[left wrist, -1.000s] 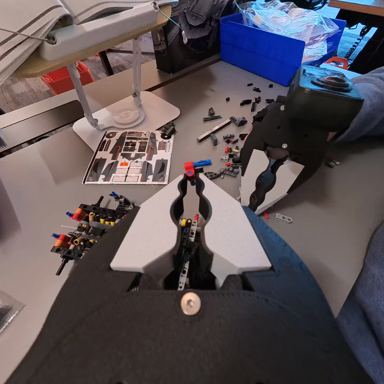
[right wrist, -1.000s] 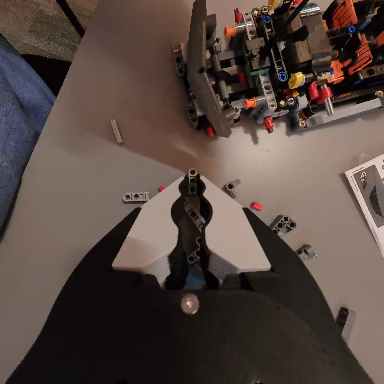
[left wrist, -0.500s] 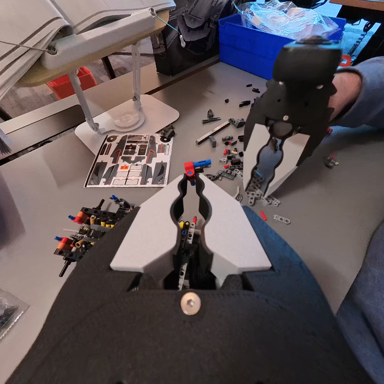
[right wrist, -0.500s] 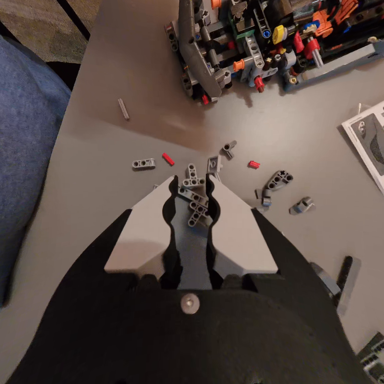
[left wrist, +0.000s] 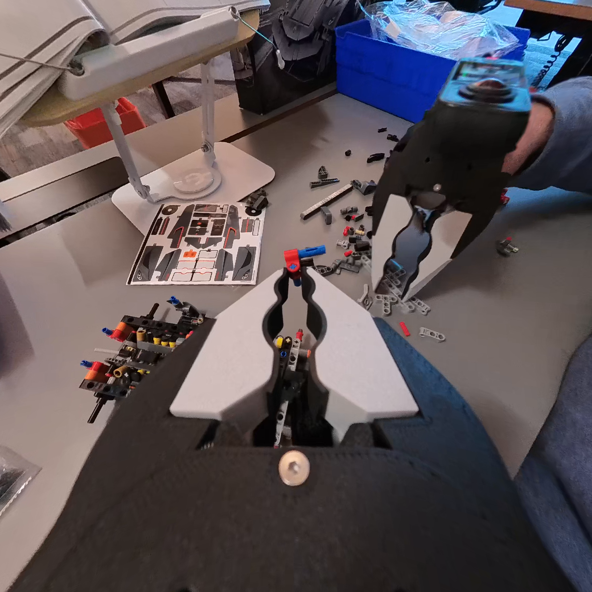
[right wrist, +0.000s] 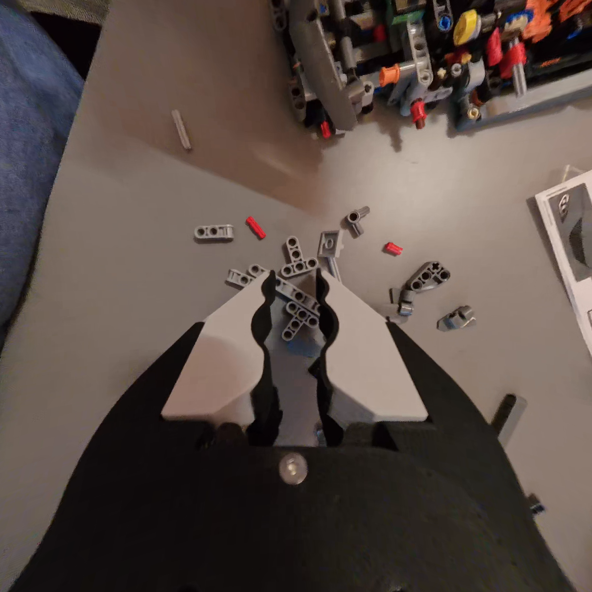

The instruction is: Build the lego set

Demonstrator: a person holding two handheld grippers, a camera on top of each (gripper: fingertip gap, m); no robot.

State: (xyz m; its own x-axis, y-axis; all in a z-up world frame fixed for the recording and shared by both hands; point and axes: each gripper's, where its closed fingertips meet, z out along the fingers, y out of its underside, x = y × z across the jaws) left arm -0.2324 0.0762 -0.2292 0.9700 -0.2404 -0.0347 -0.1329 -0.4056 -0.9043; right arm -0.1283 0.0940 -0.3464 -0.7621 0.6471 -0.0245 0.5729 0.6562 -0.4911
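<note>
The left gripper [left wrist: 295, 274], with pale grey fingers [left wrist: 243, 352] on a black body, is clenched on a small red connector piece with a blue pin [left wrist: 299, 256], which stands out from its tips toward 12 o'clock. Under this gripper, from 9 o'clock to the centre of the left wrist view, lies the partly built lego model of black beams with orange, yellow, red and blue pins [left wrist: 137, 349] on the grey table [left wrist: 480, 352]. A paper sticker sheet with black and red shapes [left wrist: 198, 245] lies flat at 11 o'clock, just in front of the white flat base of a stand [left wrist: 243, 166].

The right gripper [right wrist: 294, 275] has its fingers released, with a clear gap between the tips. It points down on a small heap of light grey beams with holes [right wrist: 298, 266]; the tips are at the table, and some of the beams lie in the gap between the fingers. It cannot be told whether the tips touch them. In the left wrist view this gripper [left wrist: 398, 288] is at 2 o'clock, held by a person's hand [left wrist: 531, 141] in a blue-grey sleeve.

Near the heap, in the right wrist view, a short grey link with holes [right wrist: 214, 232] and a small red pin [right wrist: 255, 227] lie at 11 o'clock, another red pin [right wrist: 393, 248] at 1 o'clock, and a dark grey bent beam [right wrist: 427, 276] at 2 o'clock. A thin grey axle [right wrist: 181, 129] lies apart at 11 o'clock. A blue plastic bin [left wrist: 384, 70] stands at the far table edge.
</note>
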